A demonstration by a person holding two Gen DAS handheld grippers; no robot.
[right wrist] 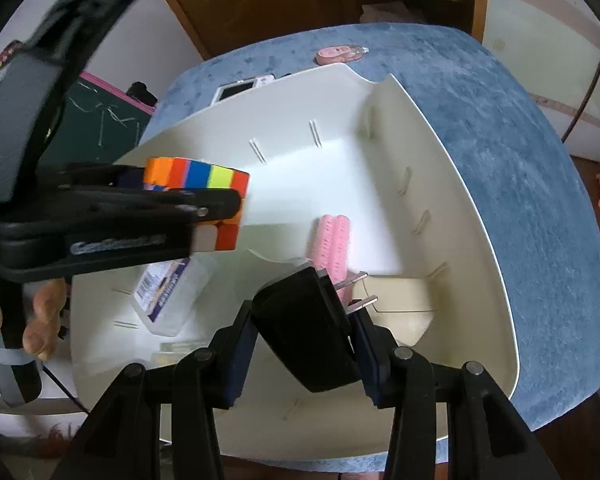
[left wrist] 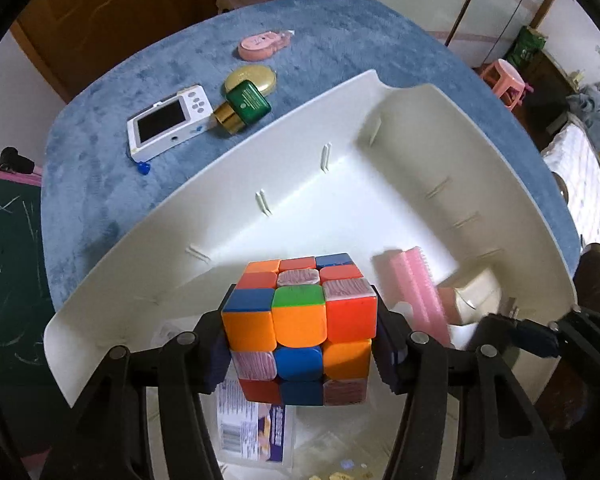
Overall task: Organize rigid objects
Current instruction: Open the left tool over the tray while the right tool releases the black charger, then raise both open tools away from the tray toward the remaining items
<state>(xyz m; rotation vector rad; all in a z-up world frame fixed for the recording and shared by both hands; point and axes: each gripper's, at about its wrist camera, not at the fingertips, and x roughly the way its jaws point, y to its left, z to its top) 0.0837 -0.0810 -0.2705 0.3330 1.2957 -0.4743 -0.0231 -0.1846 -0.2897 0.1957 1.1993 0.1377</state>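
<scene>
A blue plush cloth (left wrist: 100, 184) covers the table, and on it sits a wide white plastic bin (left wrist: 380, 92) with smooth walls and thin moulded ribs.

Both loads hang directly above the bin's open floor, so the coming move probably turns on going straight down rather than sideways. The left gripper (left wrist: 300, 344) is clamped on a puzzle cube (left wrist: 300, 320) — glossy square tiles in orange, blue, green and red, some worn pale — with the pads pressed on two opposite faces. Below it lies a clear plastic box (left wrist: 256, 428) with a printed label. The right gripper (right wrist: 304, 340) is closed around a black plug adapter (right wrist: 300, 336), a smooth hard block held tilted, its two flat metal prongs pointing away towards the far right of the bin. Just beyond those prongs lies a ridged pink brush (right wrist: 334, 240), its long axis running away from the gripper, and beside it a cream-coloured piece I cannot identify.

Outside the bin, well apart, rest a white camera (left wrist: 168, 124), a green bottle with a gold cap (left wrist: 244, 106) and a pink case (left wrist: 260, 44).
</scene>
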